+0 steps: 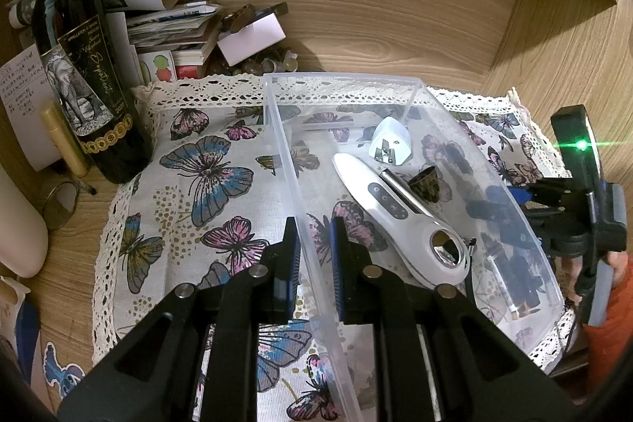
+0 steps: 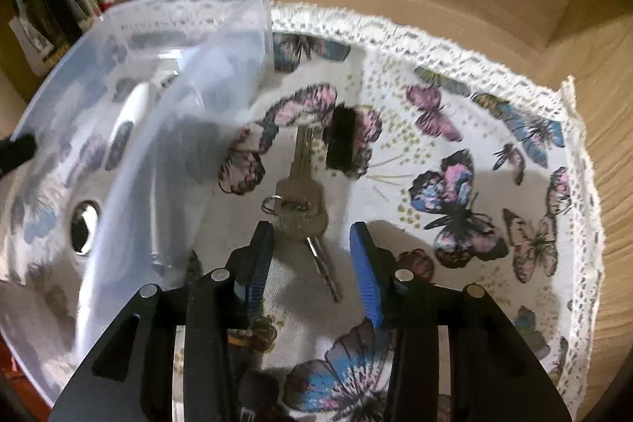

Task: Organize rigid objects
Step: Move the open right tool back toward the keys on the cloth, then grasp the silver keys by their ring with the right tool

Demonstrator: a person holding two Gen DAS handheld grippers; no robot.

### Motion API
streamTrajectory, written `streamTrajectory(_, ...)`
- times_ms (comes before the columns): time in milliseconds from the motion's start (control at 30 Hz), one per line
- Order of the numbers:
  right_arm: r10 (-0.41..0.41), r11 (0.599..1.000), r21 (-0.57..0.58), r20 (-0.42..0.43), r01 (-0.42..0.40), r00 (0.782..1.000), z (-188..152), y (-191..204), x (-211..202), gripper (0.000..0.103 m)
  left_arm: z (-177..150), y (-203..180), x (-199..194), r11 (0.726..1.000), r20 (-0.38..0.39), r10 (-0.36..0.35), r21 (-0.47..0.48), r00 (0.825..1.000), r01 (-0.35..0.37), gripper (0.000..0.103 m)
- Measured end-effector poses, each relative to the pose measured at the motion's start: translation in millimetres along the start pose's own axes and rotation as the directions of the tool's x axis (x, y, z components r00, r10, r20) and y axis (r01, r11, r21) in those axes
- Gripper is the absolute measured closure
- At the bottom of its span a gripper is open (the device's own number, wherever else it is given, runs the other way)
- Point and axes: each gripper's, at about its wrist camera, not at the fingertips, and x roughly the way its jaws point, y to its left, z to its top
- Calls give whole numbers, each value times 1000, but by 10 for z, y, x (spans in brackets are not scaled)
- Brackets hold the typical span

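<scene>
A clear plastic bin (image 1: 285, 161) stands on a butterfly cloth (image 1: 205, 169). In it lie a white handheld device (image 1: 399, 220), a white plug adapter (image 1: 389, 139) and a small dark cup (image 1: 427, 180). My left gripper (image 1: 314, 256) is shut on the bin's left wall, one finger on each side. In the right wrist view the bin (image 2: 190, 74) is at the left. A bunch of keys (image 2: 302, 200) and a small black block (image 2: 341, 141) lie on the cloth (image 2: 455, 129) beside the bin. My right gripper (image 2: 312, 256) is open, just over the keys.
A dark wine bottle (image 1: 83, 74) stands left of the cloth. A heap of papers, booklets and small items (image 1: 186, 26) lies behind it. Wooden walls (image 1: 554, 38) close the back and right. The right gripper's body (image 1: 581, 192) shows at the right edge.
</scene>
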Motion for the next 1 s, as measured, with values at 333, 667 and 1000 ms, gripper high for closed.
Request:
streamTrajectory(333, -8, 1000, 8, 38, 7, 999, 77, 6, 19, 80, 1, -1, 1, 1000, -1, 0, 2, 1000, 0, 89)
streamTrajectory(667, -35, 998, 57, 132, 27, 991, 62, -194, -425, 80, 2, 0, 1, 1000, 1, 1, 0, 1000, -1, 89)
streamTrajectory(1000, -37, 998, 53, 274, 24, 961, 200, -95, -892, 80, 3, -2, 2, 1000, 0, 0, 1, 1000, 0, 89)
